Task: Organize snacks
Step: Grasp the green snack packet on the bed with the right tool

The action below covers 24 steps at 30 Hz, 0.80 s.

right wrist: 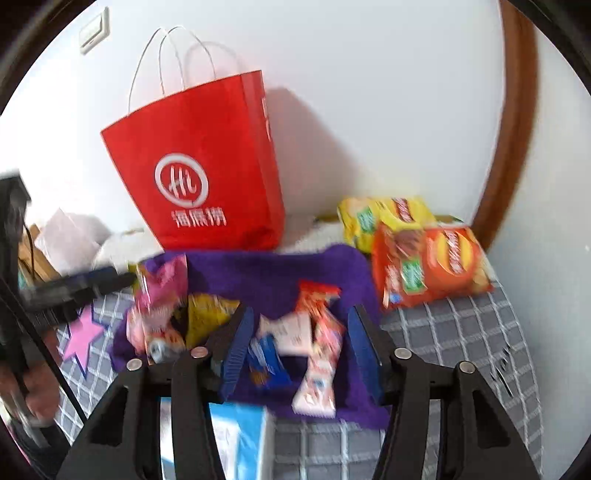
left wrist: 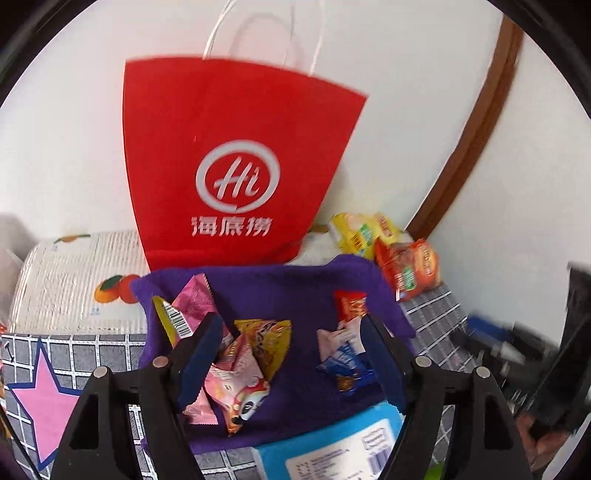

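On the purple cloth (right wrist: 280,273) the long pink-and-white snack bar (right wrist: 319,363) lies lengthwise away from me, between my right gripper's (right wrist: 301,345) spread fingers, unpinched. My left gripper (left wrist: 291,354) gapes empty over the pink packets (left wrist: 221,380), farther off.

You are in a home. A red paper shopping bag (left wrist: 236,162) leans on a white wall with a light switch (right wrist: 94,30). Snack packets (right wrist: 424,266) lie on a checked cloth (right wrist: 454,332) with a pink star (left wrist: 40,398).
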{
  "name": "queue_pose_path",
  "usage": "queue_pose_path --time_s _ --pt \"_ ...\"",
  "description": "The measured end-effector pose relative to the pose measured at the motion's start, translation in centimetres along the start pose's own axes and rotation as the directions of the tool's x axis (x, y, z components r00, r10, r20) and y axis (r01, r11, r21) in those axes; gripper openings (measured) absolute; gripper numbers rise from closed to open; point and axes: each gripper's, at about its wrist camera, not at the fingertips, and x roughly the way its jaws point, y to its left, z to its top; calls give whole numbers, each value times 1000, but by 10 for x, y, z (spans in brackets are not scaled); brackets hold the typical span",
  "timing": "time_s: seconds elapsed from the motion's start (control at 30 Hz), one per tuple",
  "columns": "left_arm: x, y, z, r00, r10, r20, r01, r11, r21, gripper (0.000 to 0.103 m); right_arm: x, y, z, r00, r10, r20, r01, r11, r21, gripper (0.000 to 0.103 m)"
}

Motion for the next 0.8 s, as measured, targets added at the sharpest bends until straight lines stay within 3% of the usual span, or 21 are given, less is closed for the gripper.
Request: queue_pose_path --time_s 0.1,0.2,0.27,0.33,0.4,0.47,0.6,0.8 --pt "-13 -8 -2 1000 -25 19 25 1000 -4 75 -15 -13 -30 999 -8 -50 11 998 58 42" --pt "-26 -21 -9 998 -55 39 55 998 9 75 -35 -22 -59 999 -22 -32 25 997 69 43" --pt "-33 -33 -16 998 -51 43 49 998 38 75 -49 -29 -83 999 -24 -23 26 996 89 50" --pt "-39 -41 -26 999 -37 38 34 998 55 75 -57 -37 -100 999 -19 -34 22 993 115 63" --pt "-45 -48 -38 998 -56 17 55 996 64 75 -64 -45 -122 998 -30 -57 37 991 130 64" --pt "-49 -53 -52 998 -57 2 57 995 77 75 -69 -49 -146 997 -40 -64 48 992 117 66" --pt "-56 -61 -82 1000 11 -19 -8 991 135 75 -68 -46 -183 996 -43 -76 48 996 74 70" --pt "-70 -60 -118 999 17 -40 -11 989 150 75 -56 -35 -219 996 -42 -80 43 999 17 70"
